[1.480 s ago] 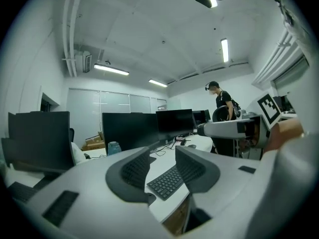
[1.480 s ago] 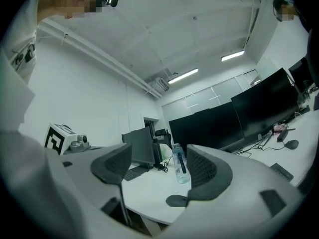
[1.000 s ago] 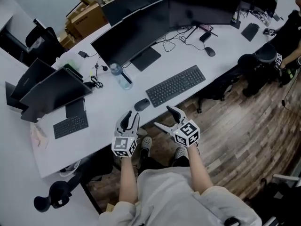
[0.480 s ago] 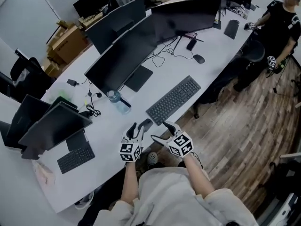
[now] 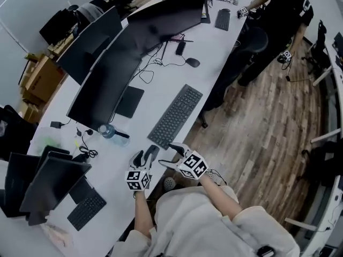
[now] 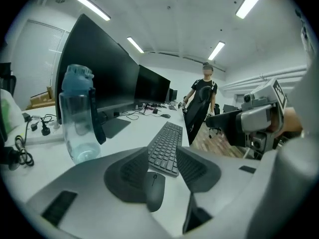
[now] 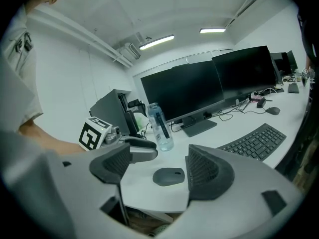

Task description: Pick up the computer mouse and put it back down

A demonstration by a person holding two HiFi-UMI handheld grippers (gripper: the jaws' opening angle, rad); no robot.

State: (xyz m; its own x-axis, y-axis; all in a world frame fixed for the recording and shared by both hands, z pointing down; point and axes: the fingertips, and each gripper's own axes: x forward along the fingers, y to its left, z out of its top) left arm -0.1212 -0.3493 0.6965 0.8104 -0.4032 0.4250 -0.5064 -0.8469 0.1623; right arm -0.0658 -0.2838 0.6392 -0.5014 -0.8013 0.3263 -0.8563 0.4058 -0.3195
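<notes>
The dark grey computer mouse (image 6: 155, 190) lies on the white desk (image 6: 60, 158) just in front of the black keyboard (image 6: 165, 146). My left gripper (image 6: 163, 156) is low over the desk with the mouse between its pads. Its jaws have just been opening, and a gap shows on the right side, so they are open. My right gripper (image 7: 158, 156) faces the mouse (image 7: 168, 176) from the desk's edge; it is open, with jaws that have just closed a little and nothing between them. In the head view both grippers (image 5: 143, 158) (image 5: 169, 155) meet at the mouse (image 5: 153, 151).
A clear water bottle (image 6: 79, 118) with a blue cap stands left of the mouse. Large black monitors (image 5: 128, 52) line the back of the desk. A person in black (image 6: 202, 106) stands at the far end. Wooden floor (image 5: 257, 122) lies to the right.
Both grippers have moved forward to the mouse, the left one sinking to the desk around it. The head view has swung, so the desk now runs more steeply up the picture.
</notes>
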